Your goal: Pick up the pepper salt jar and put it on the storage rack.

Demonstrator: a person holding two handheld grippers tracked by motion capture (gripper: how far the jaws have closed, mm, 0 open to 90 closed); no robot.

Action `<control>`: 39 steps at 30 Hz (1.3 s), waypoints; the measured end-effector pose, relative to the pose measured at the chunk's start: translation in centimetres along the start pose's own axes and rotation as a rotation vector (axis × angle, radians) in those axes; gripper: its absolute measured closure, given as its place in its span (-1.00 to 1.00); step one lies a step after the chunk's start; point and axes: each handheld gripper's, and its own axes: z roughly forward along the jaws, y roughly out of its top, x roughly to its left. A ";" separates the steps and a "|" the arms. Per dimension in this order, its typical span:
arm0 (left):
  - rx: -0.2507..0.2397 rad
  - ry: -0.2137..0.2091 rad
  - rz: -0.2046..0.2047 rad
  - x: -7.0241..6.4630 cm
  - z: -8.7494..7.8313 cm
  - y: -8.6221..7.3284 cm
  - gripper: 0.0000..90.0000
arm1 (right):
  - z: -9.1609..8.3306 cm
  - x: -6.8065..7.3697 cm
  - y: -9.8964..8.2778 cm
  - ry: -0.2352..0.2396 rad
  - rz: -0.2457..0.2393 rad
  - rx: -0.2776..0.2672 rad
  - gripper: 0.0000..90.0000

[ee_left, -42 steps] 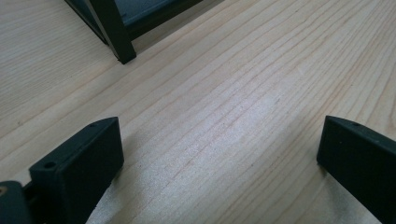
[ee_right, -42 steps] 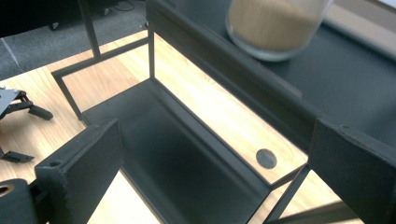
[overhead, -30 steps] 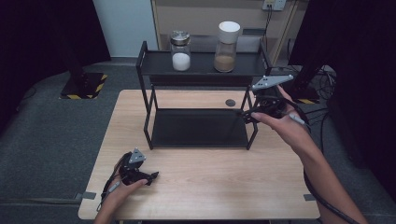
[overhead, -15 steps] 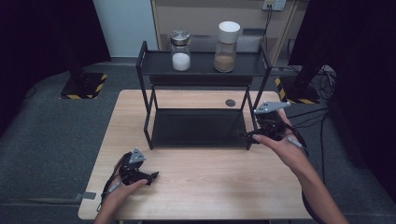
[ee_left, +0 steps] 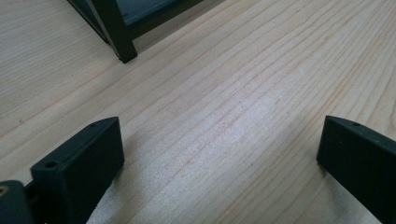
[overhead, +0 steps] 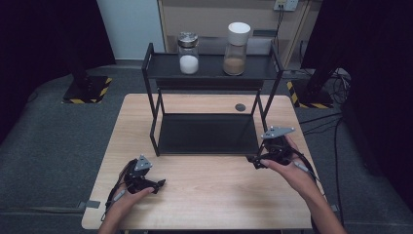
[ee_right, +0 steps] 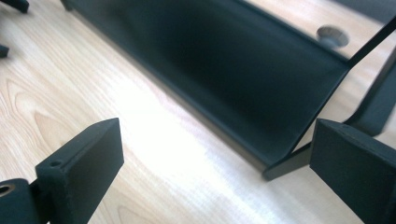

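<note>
From the high view, both hands sit low on the tabletop with nothing held. The right hand-held gripper hovers just off the front right foot of the black rack, jaws pointing left along its lower tray; the forearm runs in from the bottom right, wrist level. The left hand-held gripper rests near the front left of the tabletop, well clear of the rack, jaws pointing right. Up on the top shelf stand two jars, well apart from both hands: the jar of white powder on the left and the jar of brown powder with its white lid on the right. This reads as a resting moment between moves; nothing is being reached for. Any next pick would call for lifting a hand up to the top shelf and squaring the jaws on a jar.

The left gripper view: jaws spread wide, bare wood grain between them, one rack foot ahead at upper left.

The right gripper view: jaws wide again and empty, looking across the rack's dark lower tray, its front corner close by the right jaw. A round grommet hole shows in the wood beyond.
</note>
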 end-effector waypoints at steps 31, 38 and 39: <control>0.000 0.002 -0.001 -0.1 0.0 0.0 -1.00 | 5.6 3.8 -9.5 -0.005 0.056 0.047 -0.96; 0.000 0.002 -0.001 -0.1 0.0 0.0 -1.00 | 5.6 3.9 -10.1 -0.008 0.060 0.026 -0.98; 0.000 0.002 -0.001 -0.1 0.0 0.0 -1.00 | 5.6 3.9 -10.1 -0.009 0.060 0.026 -0.98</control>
